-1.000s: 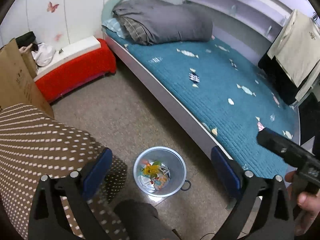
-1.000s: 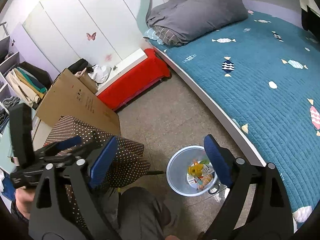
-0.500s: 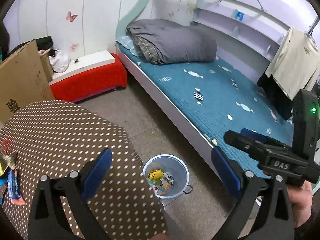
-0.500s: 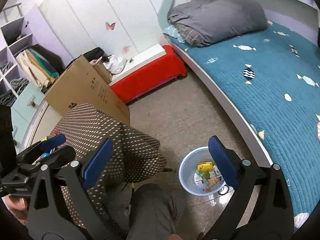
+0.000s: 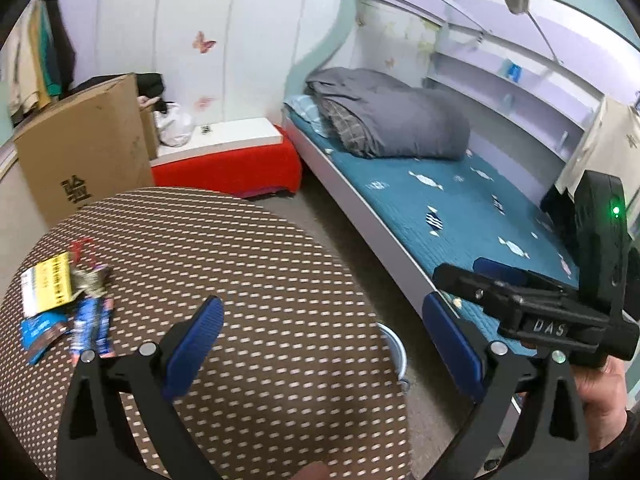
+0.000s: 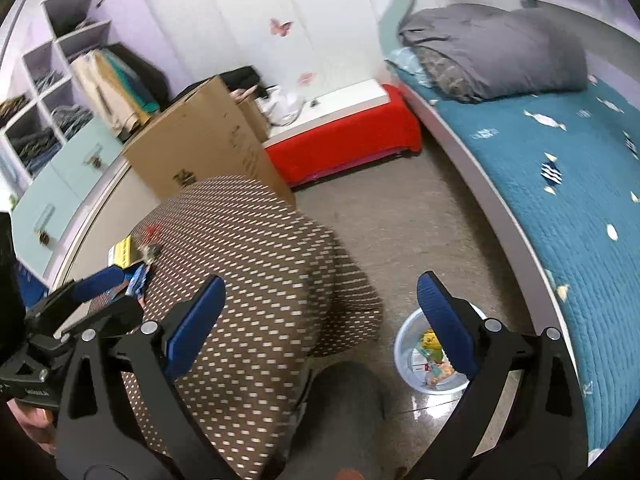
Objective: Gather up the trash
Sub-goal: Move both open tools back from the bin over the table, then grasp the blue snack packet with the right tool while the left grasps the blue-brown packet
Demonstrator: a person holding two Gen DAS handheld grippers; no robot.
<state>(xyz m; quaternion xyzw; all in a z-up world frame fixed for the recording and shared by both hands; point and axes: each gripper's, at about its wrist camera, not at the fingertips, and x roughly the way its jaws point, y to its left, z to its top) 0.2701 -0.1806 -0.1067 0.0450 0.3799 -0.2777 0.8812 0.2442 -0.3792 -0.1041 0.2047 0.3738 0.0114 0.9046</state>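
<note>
Several wrappers lie at the left of a round table with a brown dotted cloth (image 5: 260, 280): a yellow packet (image 5: 50, 284), a blue packet (image 5: 91, 326) and a crumpled dark wrapper (image 5: 90, 280). They also show in the right wrist view (image 6: 134, 258). A pale blue trash bin (image 6: 434, 354) with colourful trash inside stands on the floor; in the left wrist view only its rim (image 5: 396, 350) shows past the table. My left gripper (image 5: 320, 340) is open and empty above the table. My right gripper (image 6: 318, 314) is open and empty, above the floor between table and bin.
A bed with a teal quilt (image 5: 460, 216) and grey duvet (image 5: 392, 124) runs along the right. A red low bench (image 5: 228, 166) and a cardboard box (image 5: 84, 140) stand at the back. Shelves with clothes (image 6: 48, 112) are at the left.
Both grippers have risen and swung left, away from the bin. The table top and its wrappers have come into view. Both stay open.
</note>
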